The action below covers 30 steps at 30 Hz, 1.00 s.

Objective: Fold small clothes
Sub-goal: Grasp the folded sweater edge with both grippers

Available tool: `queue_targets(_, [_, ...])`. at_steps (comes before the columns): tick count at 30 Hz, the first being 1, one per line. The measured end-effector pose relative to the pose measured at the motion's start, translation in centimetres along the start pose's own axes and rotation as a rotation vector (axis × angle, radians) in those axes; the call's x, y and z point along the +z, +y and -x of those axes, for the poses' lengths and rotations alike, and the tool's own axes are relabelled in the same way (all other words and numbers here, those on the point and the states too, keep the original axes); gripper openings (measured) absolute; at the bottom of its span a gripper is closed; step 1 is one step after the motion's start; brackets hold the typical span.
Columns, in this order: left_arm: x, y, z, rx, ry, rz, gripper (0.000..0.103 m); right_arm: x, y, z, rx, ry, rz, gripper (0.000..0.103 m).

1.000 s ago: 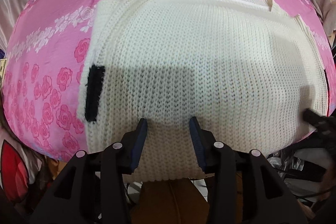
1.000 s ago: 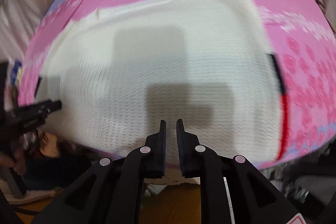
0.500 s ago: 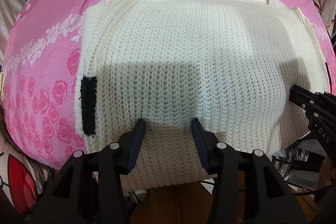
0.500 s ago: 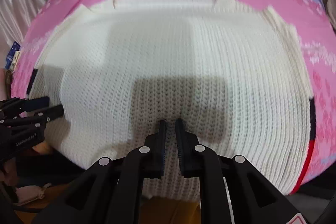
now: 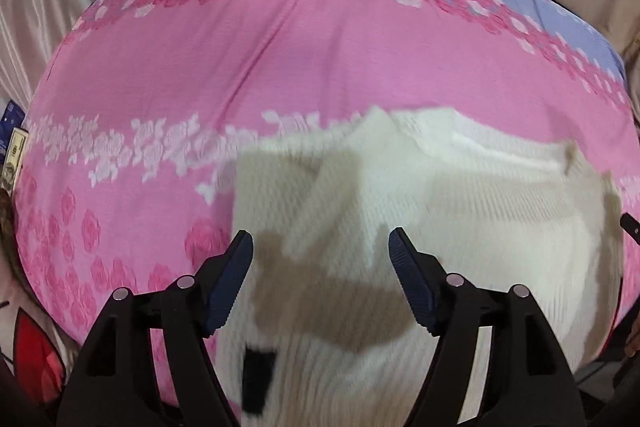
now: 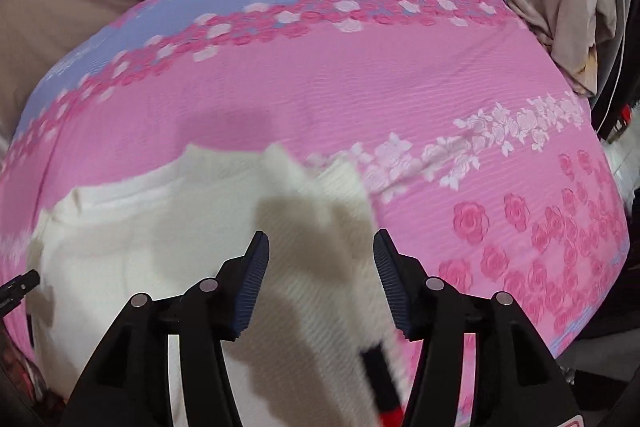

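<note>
A cream knitted sweater is spread on the pink rose-patterned bedcover, and a fold appears to be at its start, each upper side still to be gripped and brought inward. The left gripper and right gripper are both held wide apart over the knit, nothing clasped. Motion blur hides the stitches, and the dark cuff is only partly seen.

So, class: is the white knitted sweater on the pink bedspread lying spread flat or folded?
Partly folded. On the white sweater, the sleeves with dark cuffs lie turned in over the body, and its top edge looks doubled; blur hides details. Both tongs are open.
</note>
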<state>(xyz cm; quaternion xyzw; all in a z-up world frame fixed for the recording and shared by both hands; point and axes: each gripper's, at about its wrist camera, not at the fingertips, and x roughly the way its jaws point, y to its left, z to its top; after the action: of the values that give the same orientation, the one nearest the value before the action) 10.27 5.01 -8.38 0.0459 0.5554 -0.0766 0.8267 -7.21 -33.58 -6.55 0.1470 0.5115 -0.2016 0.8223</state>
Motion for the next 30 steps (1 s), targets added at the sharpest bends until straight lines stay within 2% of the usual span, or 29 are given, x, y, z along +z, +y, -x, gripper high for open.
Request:
queue_targets(1, [0.5,-0.2,-0.5,-0.008,0.006,-0.004,0.057,0.0,0.5,-0.9,0.02,0.022,0.01,0.052])
queue_targets(2, [1.1,-0.4,-1.4,-0.013,0.031,-0.021,0.05,-0.5,1.2,-1.7,0.05,0.047,0.026,0.029])
queue_targets(3, [1.2,-0.3,-2.1,-0.018,0.05,-0.031,0.03,-0.6,1.9,-2.2,0.092,0.081,0.051,0.009])
queue_targets(4, [1.0,-0.1,-2.0,-0.04,0.06,-0.023,0.014,-0.8,2.2,-1.8,0.096,0.083,0.051,0.007])
queue_targets(5, [1.3,0.2,-1.9,-0.073,0.068,0.001,0.009,-0.8,2.4,-0.6,0.105,0.042,0.037,0.007])
queue_targets(6, [1.4,0.3,-1.2,-0.082,0.061,0.021,0.008,-0.4,2.2,1.3,0.146,-0.025,0.015,0.007])
queue_targets(9, [1.5,0.3,-0.5,-0.076,0.045,0.031,0.008,-0.2,1.0,3.4,0.15,-0.115,-0.027,0.007])
queue_targets(11, [1.5,0.5,-1.6,-0.065,0.073,0.039,0.008,-0.3,0.1,0.4,0.084,-0.034,-0.015,0.007])
queue_targets(12, [1.2,0.3,-2.1,-0.06,0.082,0.043,0.008,-1.0,-0.3,-2.5,0.061,0.063,-0.014,0.007])
queue_targets(14, [1.1,-0.1,-1.8,-0.048,0.076,0.032,0.008,-1.3,-0.5,-2.6,0.078,0.039,-0.031,0.006])
queue_targets(18, [1.2,-0.1,-1.6,-0.042,0.08,0.014,0.009,-1.6,0.7,1.6,0.093,-0.053,-0.086,0.01])
queue_targets(20, [1.2,-0.1,-1.6,-0.033,0.078,0.006,0.009,-2.9,2.3,3.1,0.107,-0.083,-0.074,0.018])
queue_targets(21, [1.2,-0.2,-1.5,-0.025,0.077,-0.002,0.01,-3.4,3.1,3.2,0.115,-0.078,-0.047,0.018])
queue_targets(23, [1.3,-0.7,-1.7,-0.009,0.076,-0.018,0.01,-4.8,5.0,2.5,0.067,-0.064,0.041,0.018])
queue_targets(25, [1.1,-1.1,-1.7,0.003,0.076,-0.033,0.01,-5.6,5.3,1.5,0.036,-0.029,0.065,0.018])
queue_targets(28, [1.0,-1.2,-1.7,0.013,0.079,-0.05,0.011,-6.3,4.2,2.3,0.098,-0.027,-0.013,0.018])
queue_targets(30, [0.9,-1.1,-1.7,0.014,0.079,-0.049,0.011,-6.2,3.9,3.1,0.136,-0.025,-0.019,0.018])
